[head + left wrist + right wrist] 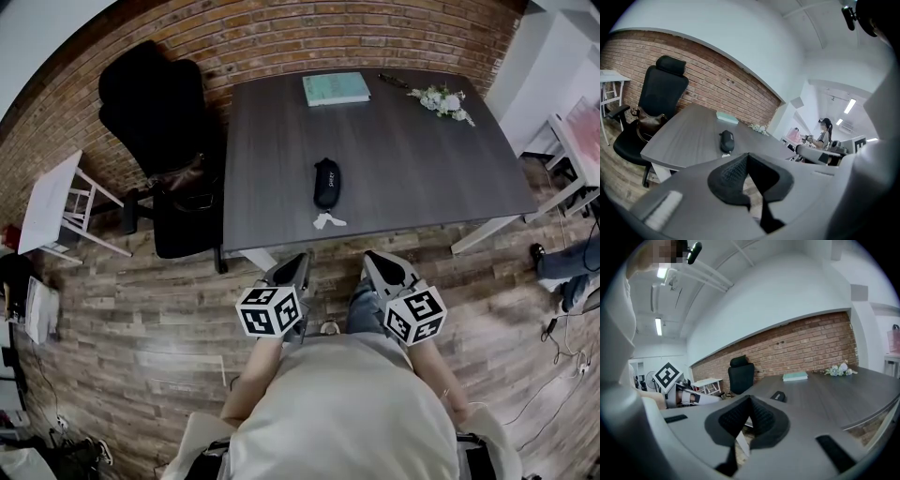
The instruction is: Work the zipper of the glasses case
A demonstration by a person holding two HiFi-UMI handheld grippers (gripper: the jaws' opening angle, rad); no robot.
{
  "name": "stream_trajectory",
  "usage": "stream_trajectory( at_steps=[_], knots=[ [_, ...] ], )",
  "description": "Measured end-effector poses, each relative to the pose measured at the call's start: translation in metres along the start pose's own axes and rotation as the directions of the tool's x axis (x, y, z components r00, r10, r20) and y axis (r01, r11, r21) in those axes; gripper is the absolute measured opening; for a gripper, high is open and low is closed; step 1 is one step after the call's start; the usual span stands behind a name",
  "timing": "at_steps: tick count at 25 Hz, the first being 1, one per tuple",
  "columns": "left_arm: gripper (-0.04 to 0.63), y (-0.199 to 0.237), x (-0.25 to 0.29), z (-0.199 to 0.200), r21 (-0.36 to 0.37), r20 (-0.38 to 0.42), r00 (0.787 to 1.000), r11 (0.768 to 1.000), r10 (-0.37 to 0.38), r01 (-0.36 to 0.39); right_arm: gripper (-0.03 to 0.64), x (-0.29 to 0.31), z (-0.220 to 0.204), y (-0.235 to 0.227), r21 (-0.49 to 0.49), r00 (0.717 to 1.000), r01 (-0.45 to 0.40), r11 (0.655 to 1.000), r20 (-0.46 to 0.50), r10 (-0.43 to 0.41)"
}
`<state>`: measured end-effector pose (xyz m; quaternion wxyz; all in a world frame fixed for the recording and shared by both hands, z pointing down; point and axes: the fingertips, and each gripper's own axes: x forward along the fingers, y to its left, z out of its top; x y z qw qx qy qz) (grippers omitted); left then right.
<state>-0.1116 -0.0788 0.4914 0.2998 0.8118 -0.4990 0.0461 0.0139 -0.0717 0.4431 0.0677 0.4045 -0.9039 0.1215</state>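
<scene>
Ahead — glasses case (326, 183), detail indistinct, left claw (749, 158), right claw (750, 402) closed.

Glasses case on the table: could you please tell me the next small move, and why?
Probably bring both grippers forward to the glasses case, opening the jaws on the way: the left gripper and right gripper are shut, empty, and short of the table.

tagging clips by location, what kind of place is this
Probably an office or shared workspace: a large grey meeting table stands against a brick wall, with a black office chair beside it. In the left gripper view a person is further back under ceiling strip lights.
</scene>
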Motion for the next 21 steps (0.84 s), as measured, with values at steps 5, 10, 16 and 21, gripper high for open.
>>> stream_trajectory(
  at_steps=[5, 10, 16, 21],
  knots=[
    [0.011, 0.0, -0.001, 0.002, -0.006, -0.005, 1.0, 1.0, -0.01, 0.01, 0.002, 0.001, 0.003, 0.002, -0.002, 1.0, 0.002, 1.0, 0.008, -0.002],
    [0.011, -0.001, 0.001, 0.005, -0.007, -0.01, 1.0, 1.0, -0.018, 0.018, 0.002, 0.002, 0.008, 0.001, 0.002, 1.0, -0.001, 1.0, 0.024, 0.001],
    [0.011, -0.002, 0.003, 0.011, -0.013, -0.003, 1.0, 1.0, -0.024, 0.024, 0.002, 0.007, 0.013, -0.001, 0.018, 0.999, -0.018, 1.0, 0.038, 0.017],
    [0.011, -0.002, 0.005, 0.019, -0.015, 0.011, 0.999, 0.999, -0.032, 0.032, 0.002, 0.012, 0.018, 0.0, 0.013, 0.998, -0.038, 0.999, 0.043, 0.038]
  ],
)
